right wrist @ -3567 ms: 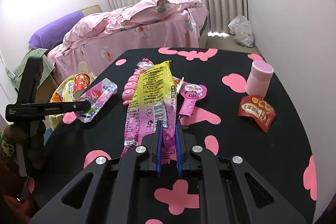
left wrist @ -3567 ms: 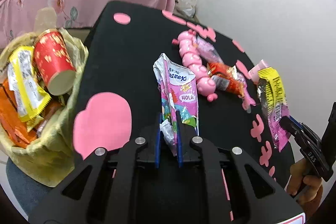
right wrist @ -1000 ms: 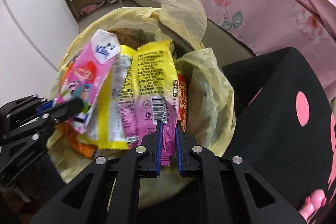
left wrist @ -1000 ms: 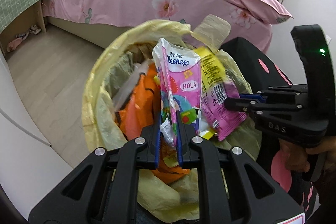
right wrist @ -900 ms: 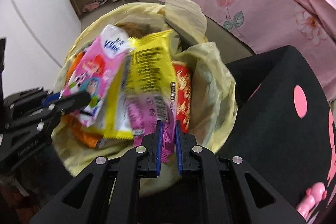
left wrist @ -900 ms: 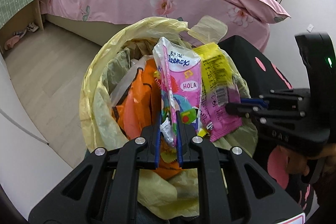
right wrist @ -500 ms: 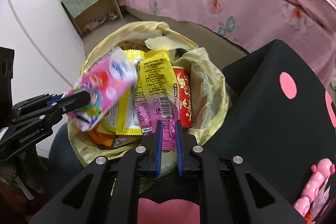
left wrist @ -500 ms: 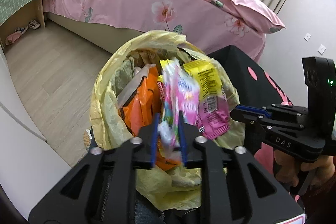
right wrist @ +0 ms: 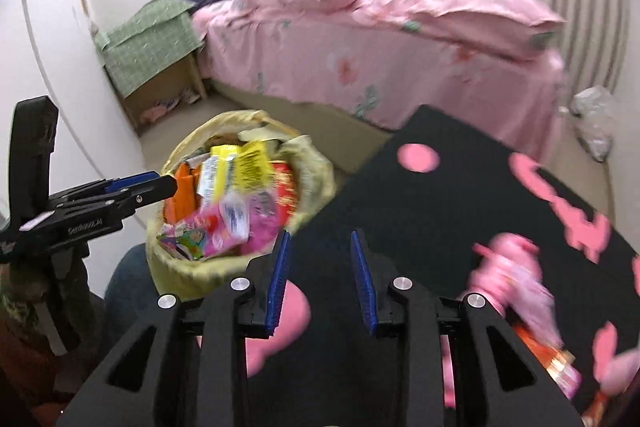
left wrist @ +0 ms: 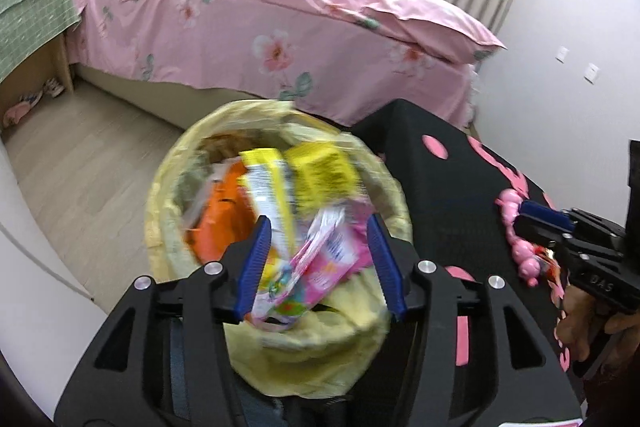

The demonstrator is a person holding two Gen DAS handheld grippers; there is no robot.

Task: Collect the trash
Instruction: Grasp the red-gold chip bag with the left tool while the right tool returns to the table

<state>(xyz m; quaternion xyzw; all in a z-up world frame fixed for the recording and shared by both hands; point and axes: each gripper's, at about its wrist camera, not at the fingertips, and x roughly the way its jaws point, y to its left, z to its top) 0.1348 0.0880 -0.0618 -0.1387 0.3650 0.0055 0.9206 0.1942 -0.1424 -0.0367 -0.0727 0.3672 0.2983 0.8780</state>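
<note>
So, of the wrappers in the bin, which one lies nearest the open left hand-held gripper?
The pink tissue pack, between the left hand-held gripper fingers; the yellow wrapper and orange wrapper lie farther back.

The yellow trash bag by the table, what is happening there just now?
A person with a gripper in each hand is collecting wrappers. Both the left gripper and the right gripper are open and empty. The pink tissue pack lies in the trash bag. More litter and a pink toy wait on the black table.
</note>
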